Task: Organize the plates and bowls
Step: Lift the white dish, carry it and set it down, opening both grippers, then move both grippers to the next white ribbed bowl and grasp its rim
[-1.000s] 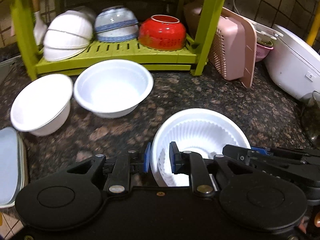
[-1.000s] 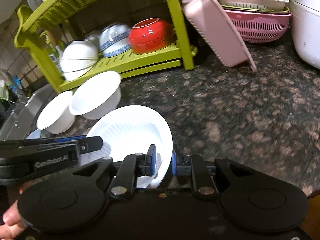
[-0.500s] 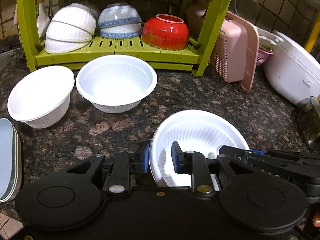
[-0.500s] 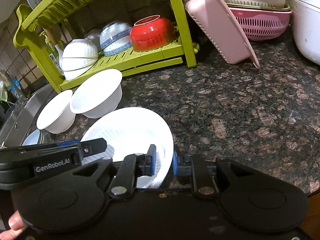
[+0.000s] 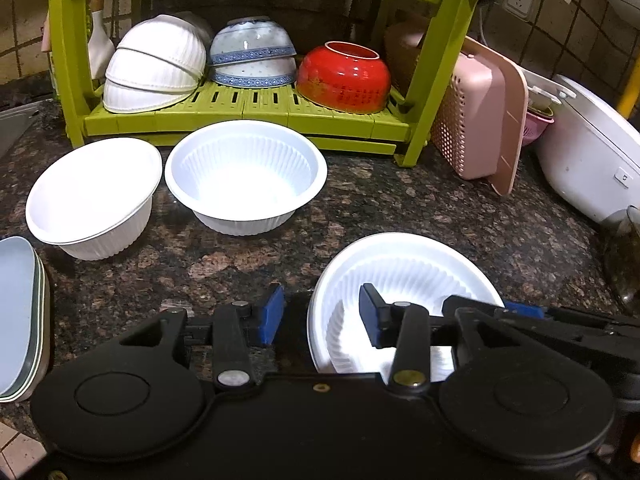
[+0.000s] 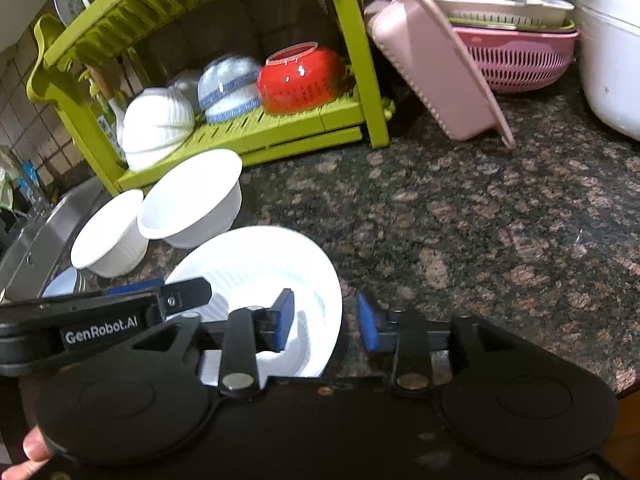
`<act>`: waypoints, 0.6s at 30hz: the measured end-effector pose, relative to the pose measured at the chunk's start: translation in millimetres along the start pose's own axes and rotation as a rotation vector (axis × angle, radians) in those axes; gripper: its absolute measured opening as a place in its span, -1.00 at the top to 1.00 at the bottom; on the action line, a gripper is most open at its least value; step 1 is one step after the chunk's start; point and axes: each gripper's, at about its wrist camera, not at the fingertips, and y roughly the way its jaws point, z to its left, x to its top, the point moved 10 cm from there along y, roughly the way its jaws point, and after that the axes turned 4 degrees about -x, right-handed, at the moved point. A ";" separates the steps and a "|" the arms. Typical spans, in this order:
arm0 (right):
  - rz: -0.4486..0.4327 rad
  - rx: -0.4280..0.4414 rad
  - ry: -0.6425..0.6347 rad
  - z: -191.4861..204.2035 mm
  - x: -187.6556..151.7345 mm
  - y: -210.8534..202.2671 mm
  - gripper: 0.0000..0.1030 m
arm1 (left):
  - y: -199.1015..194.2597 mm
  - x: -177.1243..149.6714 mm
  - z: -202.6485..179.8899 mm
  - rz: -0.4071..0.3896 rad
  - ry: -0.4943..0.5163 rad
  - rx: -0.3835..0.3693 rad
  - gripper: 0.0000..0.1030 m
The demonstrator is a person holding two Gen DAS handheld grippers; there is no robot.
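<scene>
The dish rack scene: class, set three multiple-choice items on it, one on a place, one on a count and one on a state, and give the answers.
1. Where is the red bowl?
A. on the counter
B. on the green rack's lower shelf
C. in a pink basket

2. How many white bowls stand on the counter?
A. one
B. three
C. five

3. How is the left gripper?
A. open
B. shut on a spoon
C. shut on a cup

Answers:
1 B: it sits upside down on the shelf.
2 B: two stand by the rack and one is nearer the camera.
3 A: its fingers stand apart, on either side of a bowl's rim.
</scene>
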 end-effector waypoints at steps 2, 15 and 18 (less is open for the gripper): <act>-0.026 0.004 0.007 -0.9 3.5 -3.5 0.14 | -1.2 0.8 2.0 -0.007 -0.011 -0.002 0.03; -0.139 0.038 0.043 1.8 23.8 -23.0 -0.10 | -34.6 23.3 32.9 -0.144 -0.120 -0.038 -0.14; -0.135 0.056 0.031 9.0 30.2 -23.9 -0.10 | -39.5 31.3 47.6 -0.151 -0.171 -0.035 -0.13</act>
